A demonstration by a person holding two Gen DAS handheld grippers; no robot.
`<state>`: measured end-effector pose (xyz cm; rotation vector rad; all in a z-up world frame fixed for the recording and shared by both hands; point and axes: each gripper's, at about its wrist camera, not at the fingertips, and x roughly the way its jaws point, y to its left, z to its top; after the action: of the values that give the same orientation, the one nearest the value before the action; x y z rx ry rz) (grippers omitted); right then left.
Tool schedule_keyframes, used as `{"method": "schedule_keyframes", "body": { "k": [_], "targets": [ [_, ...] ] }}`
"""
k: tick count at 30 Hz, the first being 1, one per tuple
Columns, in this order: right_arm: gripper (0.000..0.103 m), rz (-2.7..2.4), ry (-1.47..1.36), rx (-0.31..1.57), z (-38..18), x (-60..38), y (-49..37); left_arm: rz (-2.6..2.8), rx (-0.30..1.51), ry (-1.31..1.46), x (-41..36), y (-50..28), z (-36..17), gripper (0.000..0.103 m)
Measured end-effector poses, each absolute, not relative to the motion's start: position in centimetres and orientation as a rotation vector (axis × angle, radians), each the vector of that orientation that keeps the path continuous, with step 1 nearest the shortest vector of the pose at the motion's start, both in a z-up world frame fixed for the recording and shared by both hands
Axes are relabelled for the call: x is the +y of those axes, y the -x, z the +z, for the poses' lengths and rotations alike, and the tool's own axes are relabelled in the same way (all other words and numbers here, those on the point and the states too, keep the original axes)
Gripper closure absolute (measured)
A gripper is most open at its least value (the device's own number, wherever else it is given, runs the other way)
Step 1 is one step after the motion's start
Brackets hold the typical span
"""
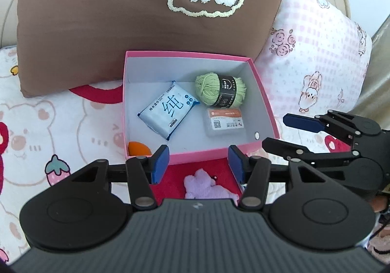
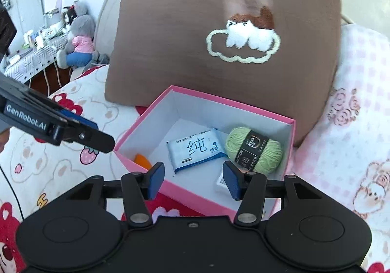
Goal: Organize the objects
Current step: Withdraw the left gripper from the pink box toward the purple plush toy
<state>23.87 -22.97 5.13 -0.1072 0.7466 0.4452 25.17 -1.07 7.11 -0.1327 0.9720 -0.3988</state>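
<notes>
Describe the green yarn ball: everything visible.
The green yarn ball is a small pale-green skein of soft wound thread, wrapped round its middle by a black paper band with "COTTON" printed on it. It lies on its side on the white floor of the open pink box, near the far right corner, apparently touching the wet-wipes pack. Nothing grips it.

One pink box (image 1: pixel 264 104) holds four things: one green yarn ball (image 1: pixel 210 87), one blue wipes pack (image 1: pixel 168 110), one small clear case (image 1: pixel 225 121), and one orange thing (image 1: pixel 139 148), maybe a sponge. One brown pillow (image 1: pixel 121 16). Two tools.
</notes>
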Motion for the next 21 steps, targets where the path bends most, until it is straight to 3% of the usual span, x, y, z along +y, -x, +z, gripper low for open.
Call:
{"method": "schedule_keyframes", "body": {
  "k": [6,10,16,21],
  "targets": [
    [0.036,0.42,0.103,0.738,6.1,-23.5,-22.0,-0.416,0.97,0.105,-1.4,-23.5,8.1,0.045],
    [0.008,0.428,0.135,0.749,6.1,-23.4,-20.5,-0.418,0.964,0.083,-1.2,-22.6,8.0,0.042],
    [0.008,0.427,0.183,0.71,6.1,-23.1,-18.1,-0.401,1.001,0.034,-1.5,-21.7,7.0,0.037],
    [0.008,0.438,0.167,0.722,5.9,-23.4,-16.5,-0.403,1.002,0.011,-1.5,-20.7,6.8,0.019]
  ]
}}
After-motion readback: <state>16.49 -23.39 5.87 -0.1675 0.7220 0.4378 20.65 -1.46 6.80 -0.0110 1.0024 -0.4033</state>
